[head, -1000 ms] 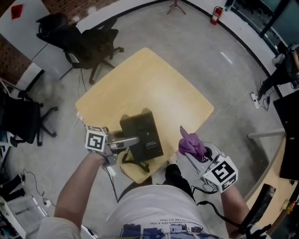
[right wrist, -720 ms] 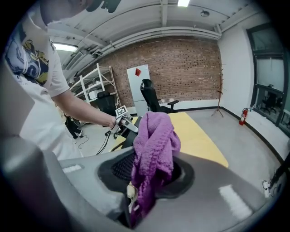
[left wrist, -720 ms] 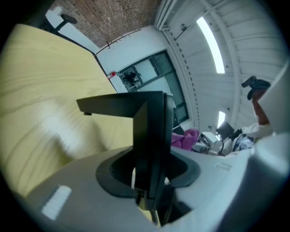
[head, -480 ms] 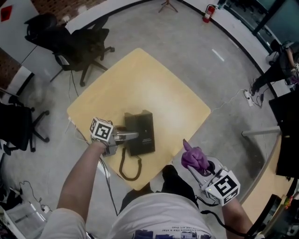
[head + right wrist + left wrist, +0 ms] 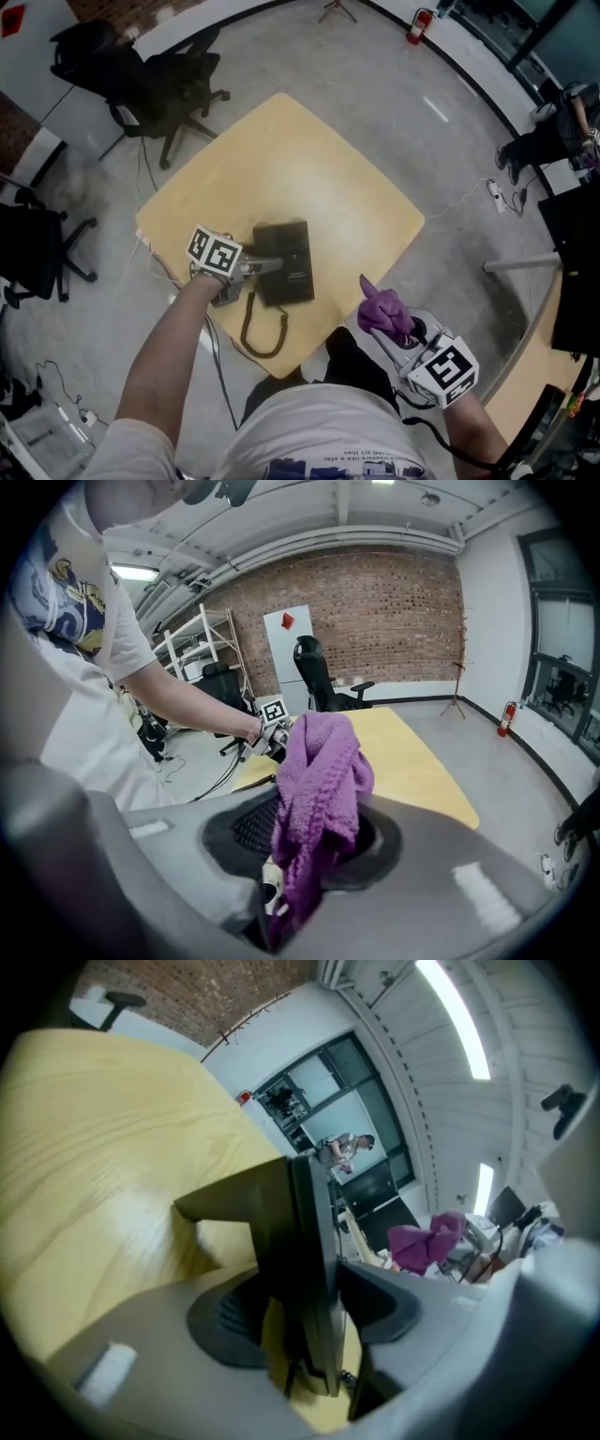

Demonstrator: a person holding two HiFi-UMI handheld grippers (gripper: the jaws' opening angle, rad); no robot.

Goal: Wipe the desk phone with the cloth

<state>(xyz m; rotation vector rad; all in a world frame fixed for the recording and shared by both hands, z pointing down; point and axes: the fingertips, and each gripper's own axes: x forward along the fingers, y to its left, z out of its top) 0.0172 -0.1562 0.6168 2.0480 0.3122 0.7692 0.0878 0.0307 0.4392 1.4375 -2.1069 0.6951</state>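
The black desk phone [image 5: 286, 262] lies on the yellow table [image 5: 309, 159], its coiled cord [image 5: 258, 333] looping to the near edge. My left gripper [image 5: 265, 268] reaches in at the phone's left side. In the left gripper view the phone's edge [image 5: 305, 1232] stands between the jaws of the left gripper [image 5: 305, 1321]. The jaws are opening, and a gap shows beside the left pad. My right gripper [image 5: 398, 328] hovers off the table's near right edge, shut on the purple cloth [image 5: 380, 309]. The cloth [image 5: 319, 780] stands bunched up from the right gripper [image 5: 314, 855].
Black office chairs [image 5: 169, 84] stand beyond the table's far left side, and another chair [image 5: 37, 248] at the left. A red fire extinguisher [image 5: 417, 26] is at the far wall. Cables run over the grey floor [image 5: 487, 197] on the right.
The phone, earlier near the table's front edge and closer to me, now lies farther in on the table. The left gripper's marker cube has turned. The right gripper with the cloth has barely moved.
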